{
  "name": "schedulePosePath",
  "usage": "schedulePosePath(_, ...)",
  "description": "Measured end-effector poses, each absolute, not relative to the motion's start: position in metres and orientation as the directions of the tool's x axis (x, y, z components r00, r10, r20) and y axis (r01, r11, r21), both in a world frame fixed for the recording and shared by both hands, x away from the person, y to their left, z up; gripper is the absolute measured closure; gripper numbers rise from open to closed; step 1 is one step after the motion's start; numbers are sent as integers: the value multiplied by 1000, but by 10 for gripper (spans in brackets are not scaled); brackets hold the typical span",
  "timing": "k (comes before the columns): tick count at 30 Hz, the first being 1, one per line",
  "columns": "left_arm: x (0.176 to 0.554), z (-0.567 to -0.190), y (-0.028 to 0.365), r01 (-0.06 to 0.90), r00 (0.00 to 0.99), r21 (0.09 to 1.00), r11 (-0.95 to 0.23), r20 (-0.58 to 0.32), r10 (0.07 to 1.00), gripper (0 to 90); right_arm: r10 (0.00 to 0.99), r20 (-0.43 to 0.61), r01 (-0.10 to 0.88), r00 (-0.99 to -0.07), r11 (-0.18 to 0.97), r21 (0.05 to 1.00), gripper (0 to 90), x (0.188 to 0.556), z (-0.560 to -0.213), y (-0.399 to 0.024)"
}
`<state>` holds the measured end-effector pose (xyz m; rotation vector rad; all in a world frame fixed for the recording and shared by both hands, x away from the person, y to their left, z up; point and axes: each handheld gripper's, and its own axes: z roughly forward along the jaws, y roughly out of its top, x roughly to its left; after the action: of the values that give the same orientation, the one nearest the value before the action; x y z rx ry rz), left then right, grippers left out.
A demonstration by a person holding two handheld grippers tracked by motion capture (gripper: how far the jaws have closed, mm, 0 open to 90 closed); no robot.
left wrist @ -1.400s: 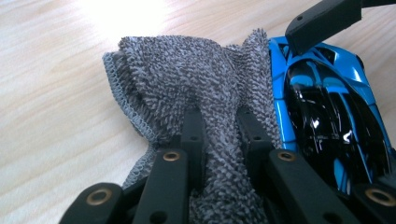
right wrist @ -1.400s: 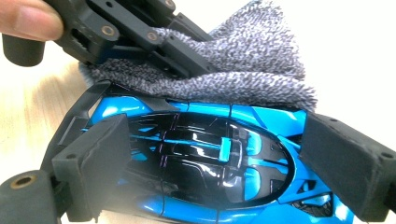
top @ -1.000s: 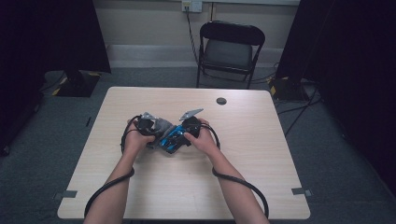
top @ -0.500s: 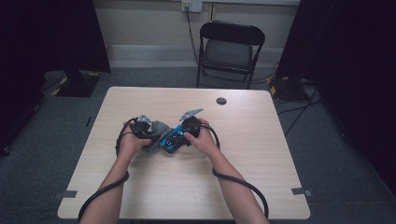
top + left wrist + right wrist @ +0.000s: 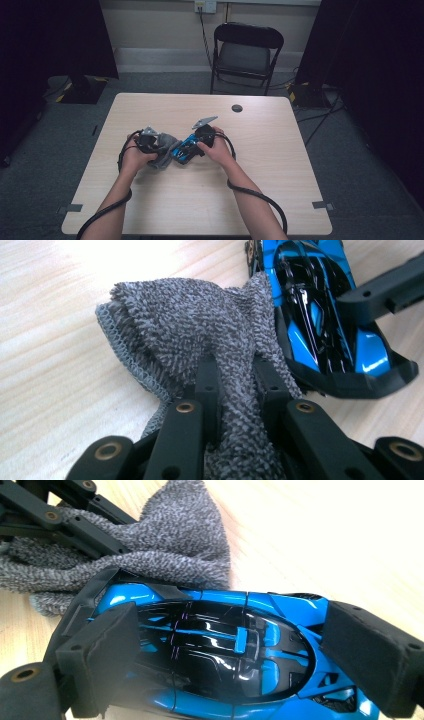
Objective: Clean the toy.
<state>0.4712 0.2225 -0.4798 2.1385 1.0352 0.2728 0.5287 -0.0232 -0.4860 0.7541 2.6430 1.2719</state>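
The left gripper (image 5: 235,385) is pinching a grey cloth (image 5: 200,325) against the blue toy car (image 5: 215,650), which the right gripper (image 5: 235,655) is clamping; wiping seems underway, needing steady strokes next.

On the desk (image 5: 150,200) there are one blue toy car (image 5: 220,655), one grey cloth (image 5: 200,340) and one small dark disc (image 5: 237,108) near the far edge. Two grippers, left (image 5: 235,377) and right (image 5: 240,660). One folding chair (image 5: 246,55) stands beyond the far edge.
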Motion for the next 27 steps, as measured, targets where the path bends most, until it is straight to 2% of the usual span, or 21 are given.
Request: schedulePosePath(27,434,-481,242,586,663,718,-375,-159,732,769,481,109,385,-870,526,758,80,529,-486,-23)
